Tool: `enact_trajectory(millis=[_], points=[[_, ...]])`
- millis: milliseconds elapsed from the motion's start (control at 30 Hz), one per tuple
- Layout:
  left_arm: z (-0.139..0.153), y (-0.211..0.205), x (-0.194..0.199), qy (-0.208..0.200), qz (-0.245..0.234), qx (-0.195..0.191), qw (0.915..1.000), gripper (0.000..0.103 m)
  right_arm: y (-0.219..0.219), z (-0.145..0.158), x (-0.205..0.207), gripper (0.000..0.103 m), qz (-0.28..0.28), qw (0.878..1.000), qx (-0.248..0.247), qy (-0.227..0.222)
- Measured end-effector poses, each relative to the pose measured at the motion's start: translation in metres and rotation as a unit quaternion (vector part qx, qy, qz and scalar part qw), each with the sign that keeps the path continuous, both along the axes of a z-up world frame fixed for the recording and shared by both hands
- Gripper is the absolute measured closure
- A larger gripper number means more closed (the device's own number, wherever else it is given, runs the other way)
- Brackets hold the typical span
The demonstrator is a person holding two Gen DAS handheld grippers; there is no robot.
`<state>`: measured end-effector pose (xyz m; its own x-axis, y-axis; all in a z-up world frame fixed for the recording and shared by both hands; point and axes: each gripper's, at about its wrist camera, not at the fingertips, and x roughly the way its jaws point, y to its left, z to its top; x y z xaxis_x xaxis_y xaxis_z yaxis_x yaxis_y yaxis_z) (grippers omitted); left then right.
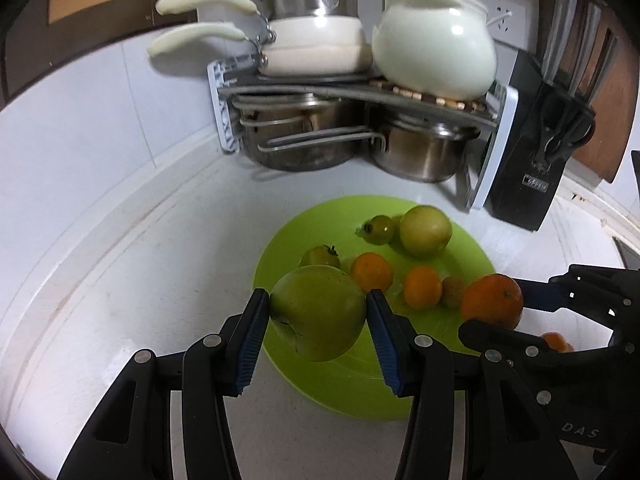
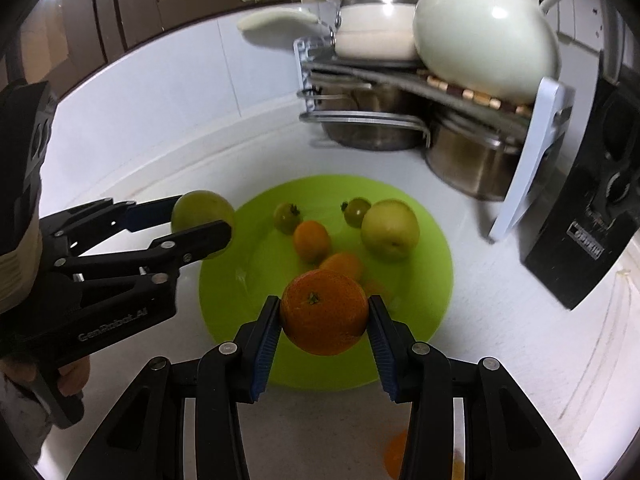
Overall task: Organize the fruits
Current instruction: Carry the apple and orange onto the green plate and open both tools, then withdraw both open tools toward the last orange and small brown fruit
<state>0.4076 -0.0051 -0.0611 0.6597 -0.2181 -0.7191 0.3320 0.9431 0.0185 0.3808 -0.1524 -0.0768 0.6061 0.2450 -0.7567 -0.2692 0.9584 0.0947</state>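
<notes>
My left gripper (image 1: 317, 298) is shut on a large green apple (image 1: 318, 320), held just above the near left rim of a lime-green plate (image 1: 332, 396). My right gripper (image 2: 324, 304) is shut on a big orange (image 2: 324, 314) over the plate's (image 2: 424, 292) near side. Each gripper shows in the other view: the right one (image 1: 494, 308) with its orange (image 1: 492, 298), the left one (image 2: 202, 218) with its apple (image 2: 200, 208). On the plate lie another green apple (image 1: 426, 230), two small green tomatoes (image 1: 380, 229), two small oranges (image 1: 372, 270) and a brownish fruit (image 1: 454, 290).
A dish rack (image 1: 224, 112) with steel pots, white pans and a white jug (image 1: 434, 48) stands behind the plate. A black knife block (image 1: 528, 168) is at the right. One more orange (image 2: 396, 452) lies on the white counter near my right gripper. A hand (image 2: 70, 376) grips the left tool.
</notes>
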Motion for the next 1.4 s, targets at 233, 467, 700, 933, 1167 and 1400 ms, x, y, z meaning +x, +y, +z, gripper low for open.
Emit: enact_trajectory(millis=[233,467,700,933,1167,1400], points=[[-0.014,-0.003,0.009,0.015,-0.008,0.005,0.9999,0.054,0.002,-0.010,0.008,0.059,0.001,1.000,0.000,0.015],[-0.014,-0.005,0.009,0.008,-0.013,0.009,0.9998,0.053,0.002,-0.015,0.012,0.058,-0.002,0.999,0.008,0.031],[0.000,-0.002,0.002,-0.013,-0.002,0.008,0.9999,0.048,-0.003,-0.010,0.009,0.052,-0.012,1.000,0.010,0.024],[0.007,0.002,-0.011,-0.022,0.008,0.008,0.9997,0.046,-0.004,-0.003,-0.002,0.052,-0.012,1.000,0.008,0.012],[0.023,0.004,-0.028,-0.040,0.017,0.001,0.9990,0.042,-0.007,0.013,-0.014,0.052,-0.014,1.000,0.009,-0.013],[0.037,0.003,-0.047,-0.054,0.019,-0.006,0.9984,0.041,-0.012,0.030,-0.029,0.052,-0.017,0.999,0.008,-0.040]])
